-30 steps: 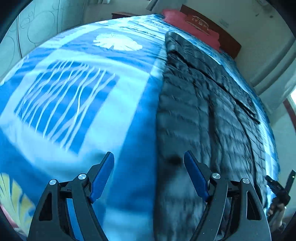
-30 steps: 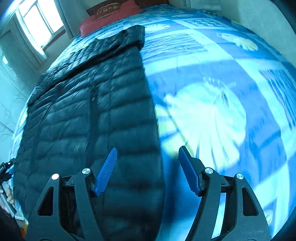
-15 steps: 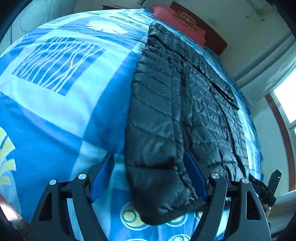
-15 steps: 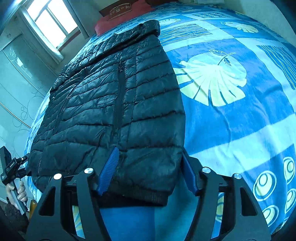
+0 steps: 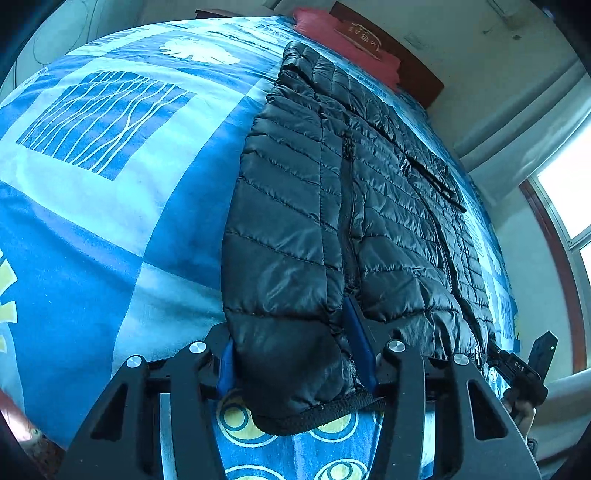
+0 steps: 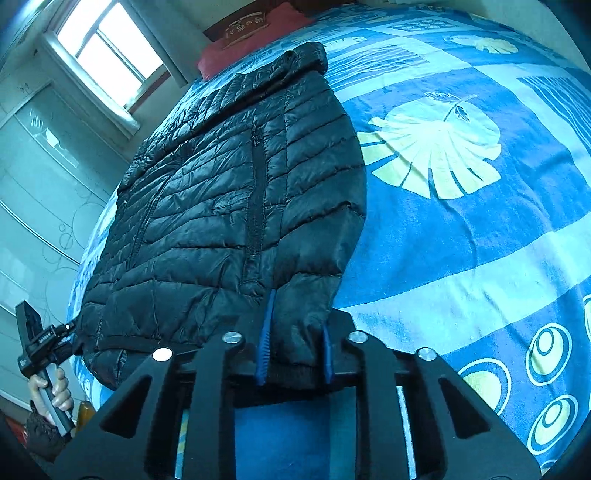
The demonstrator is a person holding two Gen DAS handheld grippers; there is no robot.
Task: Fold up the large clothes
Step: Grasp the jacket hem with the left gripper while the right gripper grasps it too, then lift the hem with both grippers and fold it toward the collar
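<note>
Fingers point(image 5: 360, 349) now half-buried in jacket point(image 5: 369, 206)

In the left wrist view, open bedspread point(image 5: 110, 206) fills the left half of the frame, with nothing standing on it. The black puffer jacket point(image 5: 369, 206) covers the centre and right, its hem bunched between the left claw point(image 5: 295, 363) fingers. In the right wrist view, the jacket blocks the left and centre, filling the right claw point(image 6: 293, 350); bare bedspread lies open across the right. A red pillow point(image 6: 255, 33) bounds the upper centre.
</note>
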